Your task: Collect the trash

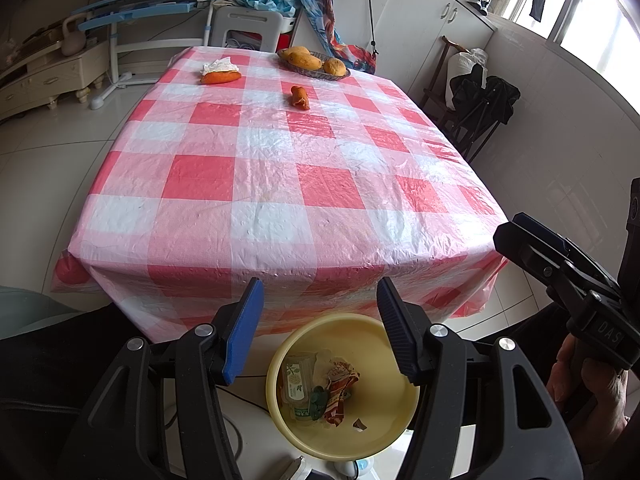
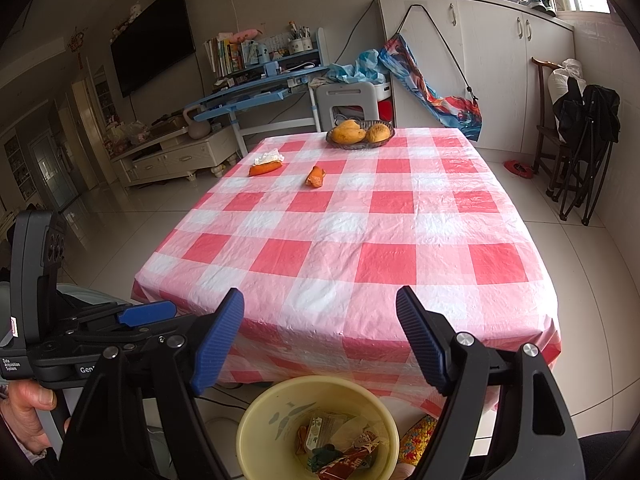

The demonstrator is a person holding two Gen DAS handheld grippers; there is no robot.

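My left gripper (image 1: 320, 320) hangs with its blue-padded jaws spread and nothing between them, poised over the round pale-yellow plastic bin (image 1: 384, 436) that stands on the floor just below the near edge of the worktop (image 1: 280, 168), which is covered with a red-and-white checked plastic cloth. In the bin I see crumpled wrappers (image 1: 338, 390) and a small clear container, lying on its bottom. My right gripper (image 2: 320, 336) is likewise spread wide and empty, held above the same bin (image 2: 256, 420) and aimed across the worktop.

The trash I can make out on the worktop lies well apart from both grippers, toward the far end. A piece of orange peel with crumpled white tissue on top (image 1: 221, 72) sits at the far left. A second, smaller curled piece of orange peel (image 1: 300, 97) lies to its right, a little nearer to me. Behind that, at the far edge, a dark woven oval basket (image 1: 316, 73) holds yellow-orange fruit (image 1: 300, 58). Nothing else rests on the checked cloth between the peels and my grippers.
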